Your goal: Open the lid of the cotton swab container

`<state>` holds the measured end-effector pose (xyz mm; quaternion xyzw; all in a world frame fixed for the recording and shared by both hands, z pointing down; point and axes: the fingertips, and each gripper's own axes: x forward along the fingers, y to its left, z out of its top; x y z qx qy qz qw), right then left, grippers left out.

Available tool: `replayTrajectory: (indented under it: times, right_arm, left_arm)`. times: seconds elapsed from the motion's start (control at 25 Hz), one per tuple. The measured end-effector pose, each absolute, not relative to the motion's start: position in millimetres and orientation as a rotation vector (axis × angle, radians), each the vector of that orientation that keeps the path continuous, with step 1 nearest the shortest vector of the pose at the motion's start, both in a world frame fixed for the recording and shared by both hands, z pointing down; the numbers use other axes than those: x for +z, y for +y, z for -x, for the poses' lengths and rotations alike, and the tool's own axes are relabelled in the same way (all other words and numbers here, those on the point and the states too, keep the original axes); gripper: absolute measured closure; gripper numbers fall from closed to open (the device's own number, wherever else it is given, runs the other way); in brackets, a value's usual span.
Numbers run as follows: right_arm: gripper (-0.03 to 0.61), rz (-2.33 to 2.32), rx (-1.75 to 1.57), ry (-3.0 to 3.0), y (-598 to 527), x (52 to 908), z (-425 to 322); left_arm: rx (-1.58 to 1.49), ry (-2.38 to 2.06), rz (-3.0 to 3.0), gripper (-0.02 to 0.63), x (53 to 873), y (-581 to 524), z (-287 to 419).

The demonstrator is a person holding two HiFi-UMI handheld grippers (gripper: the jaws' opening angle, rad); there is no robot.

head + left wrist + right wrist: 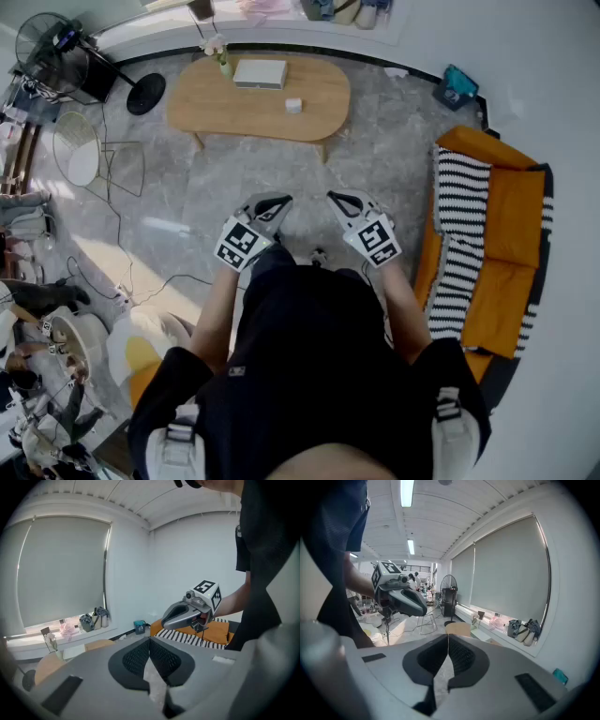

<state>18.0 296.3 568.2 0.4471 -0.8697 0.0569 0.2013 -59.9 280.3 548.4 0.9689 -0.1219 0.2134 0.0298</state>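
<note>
Nothing of the task is begun. The left gripper (272, 206) and right gripper (342, 202) hang before the person's body, fingers (136, 659) clenched on nothing. A small white box (293, 105), perhaps the cotton swab container, sits well apart on the oval wooden counter (206, 103). The approach and the lid-opening are both left.

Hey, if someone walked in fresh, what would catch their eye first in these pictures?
First, the two grippers side by side in the middle of the head view: the left gripper and the right gripper, both shut and empty. Beyond them stands an oval wooden table bearing a white box, and at the right an orange sofa with a black-and-white striped cover.
</note>
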Motion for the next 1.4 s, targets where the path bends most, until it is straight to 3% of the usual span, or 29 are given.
replayTrajectory:
  times: [0.88, 1.4]
  right_arm:
    - [0.583, -1.260, 0.220, -2.435, 321, 574, -10]
    - [0.583, -1.207, 0.281, -2.352, 288, 596, -4]
  left_arm:
    - [0.661, -0.407, -2.993, 0.612, 540, 302, 74]
    - [0.619, -0.398, -2.931, 0.612, 559, 251, 83]
